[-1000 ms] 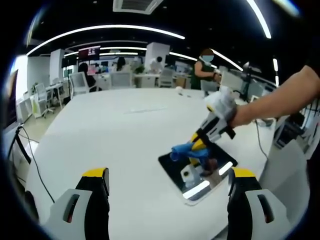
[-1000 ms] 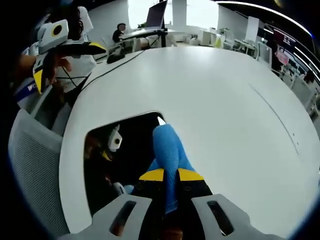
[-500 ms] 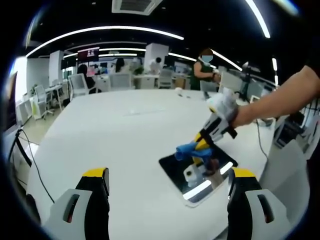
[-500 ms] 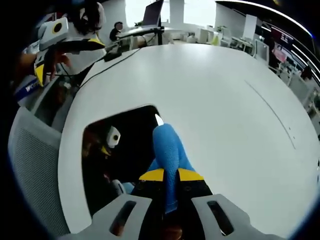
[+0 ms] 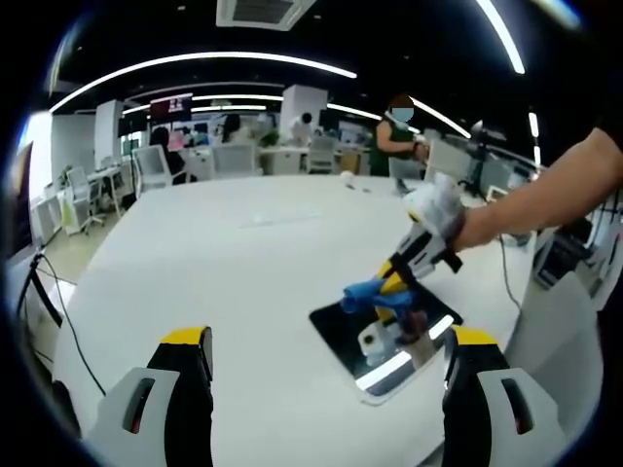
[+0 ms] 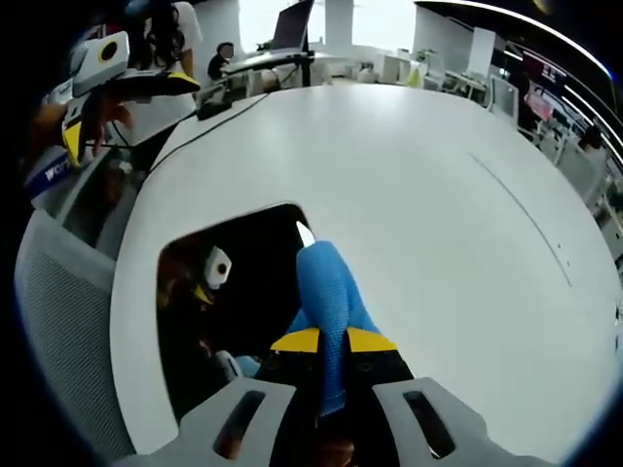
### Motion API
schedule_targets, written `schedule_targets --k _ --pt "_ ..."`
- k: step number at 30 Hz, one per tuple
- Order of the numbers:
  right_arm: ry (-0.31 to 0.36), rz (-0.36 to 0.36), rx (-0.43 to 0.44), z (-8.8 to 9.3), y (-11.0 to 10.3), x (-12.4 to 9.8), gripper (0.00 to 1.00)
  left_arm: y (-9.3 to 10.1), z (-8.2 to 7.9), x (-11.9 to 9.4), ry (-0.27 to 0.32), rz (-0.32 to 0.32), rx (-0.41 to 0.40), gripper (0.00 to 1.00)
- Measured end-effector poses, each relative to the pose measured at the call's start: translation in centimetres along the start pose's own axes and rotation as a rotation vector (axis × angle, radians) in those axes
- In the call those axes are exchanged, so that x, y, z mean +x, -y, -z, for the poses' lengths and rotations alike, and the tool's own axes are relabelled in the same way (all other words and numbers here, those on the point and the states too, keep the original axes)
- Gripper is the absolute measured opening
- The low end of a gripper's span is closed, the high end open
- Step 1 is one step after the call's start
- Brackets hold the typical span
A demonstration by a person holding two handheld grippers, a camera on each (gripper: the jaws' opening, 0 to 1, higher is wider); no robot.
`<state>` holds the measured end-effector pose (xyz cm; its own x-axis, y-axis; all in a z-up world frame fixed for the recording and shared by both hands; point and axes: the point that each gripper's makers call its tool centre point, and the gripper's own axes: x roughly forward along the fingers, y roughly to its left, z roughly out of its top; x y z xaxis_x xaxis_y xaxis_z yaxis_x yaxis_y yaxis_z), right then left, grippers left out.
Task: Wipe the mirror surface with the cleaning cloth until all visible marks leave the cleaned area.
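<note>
A dark rectangular mirror (image 5: 384, 339) lies flat on the white table (image 5: 243, 263) near its right edge. My right gripper (image 5: 387, 285), held by a person's arm, is shut on a blue cleaning cloth (image 5: 362, 292) just above the mirror's far end. In the right gripper view the cloth (image 6: 331, 292) sticks out from between the shut jaws of the right gripper (image 6: 331, 342), over the mirror (image 6: 238, 302). My left gripper (image 5: 321, 352) stands open with nothing between its jaws, held back from the mirror. It also appears at upper left as the left gripper (image 6: 127, 83).
A grey mesh chair (image 6: 58, 321) stands by the table's edge beside the mirror. Cables (image 5: 49, 302) hang at the table's left side. Desks, chairs and people (image 5: 399, 136) fill the office beyond the table.
The right gripper and cloth have shifted slightly along the mirror's far end. The left gripper has stayed still.
</note>
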<state>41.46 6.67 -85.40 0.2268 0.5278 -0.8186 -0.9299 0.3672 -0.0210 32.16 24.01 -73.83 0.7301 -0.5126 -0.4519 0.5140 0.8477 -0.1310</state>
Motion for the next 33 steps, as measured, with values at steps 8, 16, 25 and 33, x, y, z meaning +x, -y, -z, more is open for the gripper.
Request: schedule_targets --k 8,16,25,33 --pt "0.001 0.011 0.020 0.0 -0.1 0.0 0.03 0.0 0.0 -0.1 0.002 -0.002 0.000 1.00" --pt "0.011 0.080 0.085 0.2 -0.2 -0.2 0.02 0.2 -0.2 -0.1 0.008 -0.001 -0.001 1.00" --pt "0.030 0.134 0.150 0.6 -0.6 -0.5 0.02 0.5 -0.6 -0.1 0.016 0.003 0.006 1.00" --pt "0.040 0.175 0.181 1.1 -1.1 -0.8 0.02 1.0 -0.8 0.0 0.021 0.013 0.014 1.00"
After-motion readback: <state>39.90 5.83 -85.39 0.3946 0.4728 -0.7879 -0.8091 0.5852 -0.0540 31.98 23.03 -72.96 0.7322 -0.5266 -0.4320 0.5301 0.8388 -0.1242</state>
